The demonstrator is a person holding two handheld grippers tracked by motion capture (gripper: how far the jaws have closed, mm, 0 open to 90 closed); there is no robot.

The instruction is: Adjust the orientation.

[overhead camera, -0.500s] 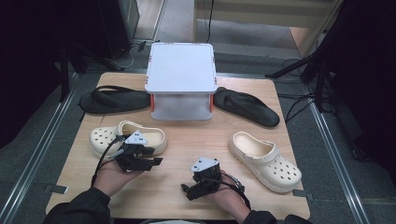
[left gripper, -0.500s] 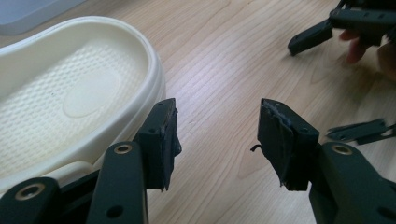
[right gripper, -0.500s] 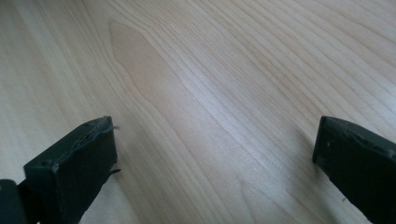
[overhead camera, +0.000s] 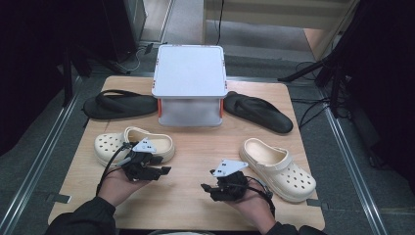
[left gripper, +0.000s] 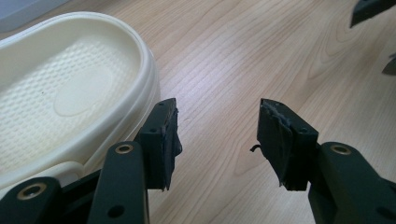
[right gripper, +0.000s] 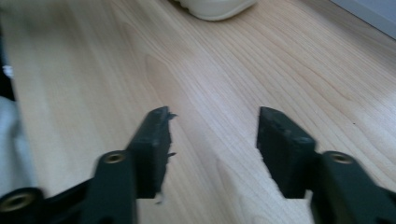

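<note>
Two cream clogs lie on the wooden table (overhead camera: pixel 195 147). The left clog (overhead camera: pixel 132 144) sits just behind my left gripper (overhead camera: pixel 164 165), which points right with its jaws open and empty. In the left gripper view that clog (left gripper: pixel 70 93) lies beside the left jaw without touching it, and only bare wood shows between the jaws of the gripper (left gripper: pixel 217 126). The right clog (overhead camera: pixel 281 169) lies to the right of my right gripper (overhead camera: pixel 208 180), which points left. Its jaws (right gripper: pixel 212 126) stand open over bare wood, with the left clog's edge (right gripper: pixel 215 7) far ahead.
A white box-like stand (overhead camera: pixel 190 83) with orange corners stands at the back middle. A black flip-flop (overhead camera: pixel 120 105) lies to its left and another (overhead camera: pixel 259 112) to its right. Bare wood lies between the two grippers. A dark floor surrounds the table.
The right gripper has shifted slightly to the right, toward the right clog. The left gripper has hardly moved.
</note>
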